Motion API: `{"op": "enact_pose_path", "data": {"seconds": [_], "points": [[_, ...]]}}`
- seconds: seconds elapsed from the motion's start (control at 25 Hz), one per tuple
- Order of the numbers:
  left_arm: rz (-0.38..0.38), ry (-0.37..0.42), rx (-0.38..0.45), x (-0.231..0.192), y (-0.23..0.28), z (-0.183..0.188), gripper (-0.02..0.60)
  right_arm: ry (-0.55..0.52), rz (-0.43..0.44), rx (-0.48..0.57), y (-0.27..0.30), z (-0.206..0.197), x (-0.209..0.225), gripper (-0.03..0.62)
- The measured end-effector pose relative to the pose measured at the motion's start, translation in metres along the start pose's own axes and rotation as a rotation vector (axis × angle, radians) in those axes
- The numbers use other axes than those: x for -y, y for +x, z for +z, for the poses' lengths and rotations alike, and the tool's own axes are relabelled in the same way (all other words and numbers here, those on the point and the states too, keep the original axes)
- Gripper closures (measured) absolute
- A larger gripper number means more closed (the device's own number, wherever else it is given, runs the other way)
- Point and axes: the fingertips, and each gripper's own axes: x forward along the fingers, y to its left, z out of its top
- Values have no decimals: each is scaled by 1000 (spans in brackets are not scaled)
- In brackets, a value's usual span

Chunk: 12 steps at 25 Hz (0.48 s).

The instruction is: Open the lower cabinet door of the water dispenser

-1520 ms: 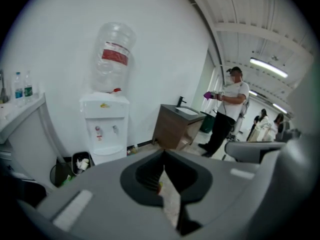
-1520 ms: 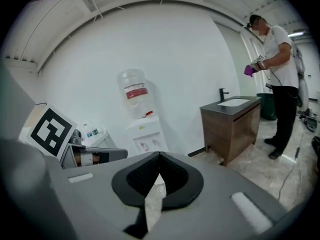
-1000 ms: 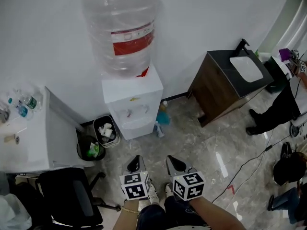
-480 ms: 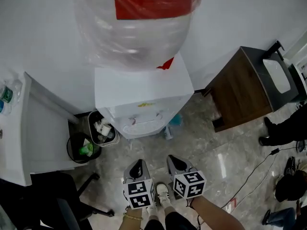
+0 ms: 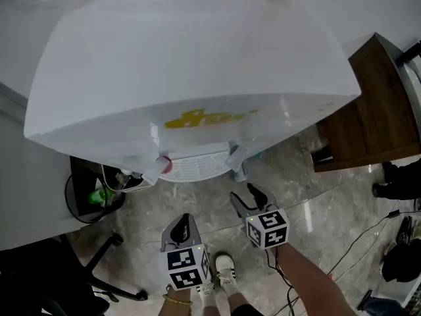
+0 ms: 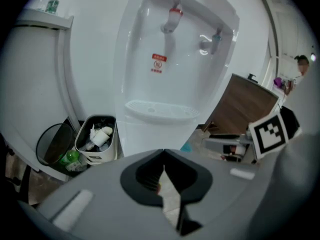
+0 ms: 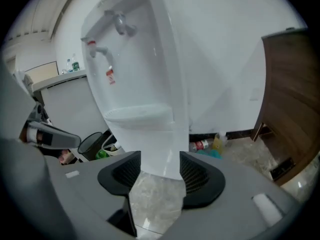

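Below the head camera, the white dispenser (image 5: 191,64) fills the upper part of the view, with its tray (image 5: 195,167) and two taps peeking out under the front edge. Both grippers are held over the marble floor (image 5: 309,203) in front of it. The left gripper (image 5: 183,226) sits nearer the person, and the right gripper (image 5: 246,199) is further forward, close to the dispenser's base. A black bin (image 5: 89,199) stands at the left and a wooden cabinet (image 5: 375,110) at the right.

From the left gripper view, the left gripper (image 6: 162,152) has its jaws pressed together with nothing between them. Ahead rises the dispenser (image 6: 170,79), with a red tap (image 6: 173,19), a blue tap (image 6: 216,36), a red sticker (image 6: 158,64) and the tray (image 6: 160,109). The lower door (image 6: 150,136) is the plain white face under the tray, and it looks closed. A white bin (image 6: 95,136) full of rubbish stands just beside it, with the black bin (image 6: 52,144) further left. The right gripper (image 6: 235,146) shows at the right edge, in front of the wooden cabinet (image 6: 245,109).

From the right gripper view, the right gripper (image 7: 160,160) has its jaws set wide. The dispenser's lower door (image 7: 161,154) stands framed between them, just beyond the tips, and whether they touch it cannot be told. Bottles (image 7: 210,144) lie on the floor by the wall.
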Motion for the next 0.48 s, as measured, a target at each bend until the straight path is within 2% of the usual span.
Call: {"op": "enact_pose_path", "data": {"seconds": [0.04, 0.28, 0.48], "points": [[9, -2, -14, -2, 6, -7, 575, 9, -2, -6, 11, -2, 9, 331], [16, -19, -62, -6, 37, -31, 575, -107, 14, 24, 67, 21, 28, 299], [12, -43, -61, 0, 42, -40, 575, -159, 30, 32, 81, 24, 33, 258]]}}
